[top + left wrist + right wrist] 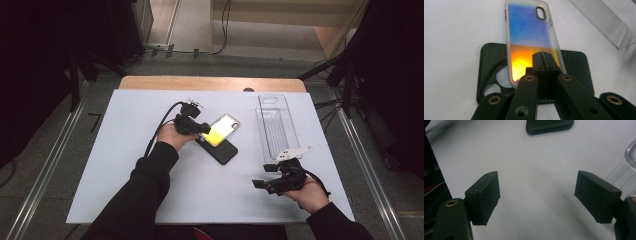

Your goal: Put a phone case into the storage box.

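Your left gripper (543,58) pinches the iridescent case (529,37) atop the black case (490,72) (grasp done); lifting remains, your right gripper (537,195) idle with jaws spread.

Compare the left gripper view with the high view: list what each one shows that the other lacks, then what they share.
Left gripper view alone: the camera cutout in the iridescent phone case, and the left tongs shut on that case's near edge.

High view alone: both of the person's hands, the right tongs, and the full clear plastic tray on the white table.

Shared: the iridescent case lying across the black phone case.
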The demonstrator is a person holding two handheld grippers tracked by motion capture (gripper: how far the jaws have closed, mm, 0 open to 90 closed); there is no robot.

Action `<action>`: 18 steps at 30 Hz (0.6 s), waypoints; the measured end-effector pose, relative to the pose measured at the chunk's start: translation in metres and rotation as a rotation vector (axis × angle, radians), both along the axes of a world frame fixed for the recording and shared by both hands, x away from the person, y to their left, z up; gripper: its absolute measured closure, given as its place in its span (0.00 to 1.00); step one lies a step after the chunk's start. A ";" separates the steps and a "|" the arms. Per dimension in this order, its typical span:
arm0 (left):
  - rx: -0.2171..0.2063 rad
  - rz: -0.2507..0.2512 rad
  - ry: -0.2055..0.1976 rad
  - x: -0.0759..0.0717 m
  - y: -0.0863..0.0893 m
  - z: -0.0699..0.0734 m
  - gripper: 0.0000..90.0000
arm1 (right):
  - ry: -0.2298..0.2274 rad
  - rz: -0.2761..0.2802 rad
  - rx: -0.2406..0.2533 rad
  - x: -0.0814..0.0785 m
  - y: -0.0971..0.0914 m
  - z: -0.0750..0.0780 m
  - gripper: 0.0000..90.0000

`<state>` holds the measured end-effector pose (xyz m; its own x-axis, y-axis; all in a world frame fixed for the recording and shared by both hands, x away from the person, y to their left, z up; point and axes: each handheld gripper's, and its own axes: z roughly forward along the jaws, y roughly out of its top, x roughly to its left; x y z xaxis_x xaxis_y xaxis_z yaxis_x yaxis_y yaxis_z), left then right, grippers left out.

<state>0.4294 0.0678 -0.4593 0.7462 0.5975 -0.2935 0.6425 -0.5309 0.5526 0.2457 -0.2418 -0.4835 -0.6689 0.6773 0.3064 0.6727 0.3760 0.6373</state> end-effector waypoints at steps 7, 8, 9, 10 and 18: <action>0.058 -0.002 -0.008 0.000 -0.005 -0.012 1.00 | 0.002 -0.001 -0.006 0.000 0.000 0.000 0.21; 0.066 -0.002 -0.006 0.000 -0.005 -0.014 1.00 | 0.002 -0.001 -0.007 0.000 0.000 0.000 0.21; 0.064 0.000 -0.003 0.000 -0.004 -0.016 1.00 | 0.004 -0.001 -0.008 0.000 0.000 0.000 0.21; 0.056 0.002 -0.005 -0.001 -0.004 -0.017 1.00 | 0.002 0.001 -0.008 0.000 0.000 -0.001 0.21; 0.056 -0.013 0.005 -0.008 0.002 -0.018 1.00 | 0.005 -0.004 -0.010 0.000 0.000 -0.001 0.21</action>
<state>0.4213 0.0699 -0.4771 0.7525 0.6035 -0.2637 0.6381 -0.5690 0.5187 0.2461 -0.2420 -0.4846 -0.6646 0.6828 0.3034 0.6775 0.3794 0.6301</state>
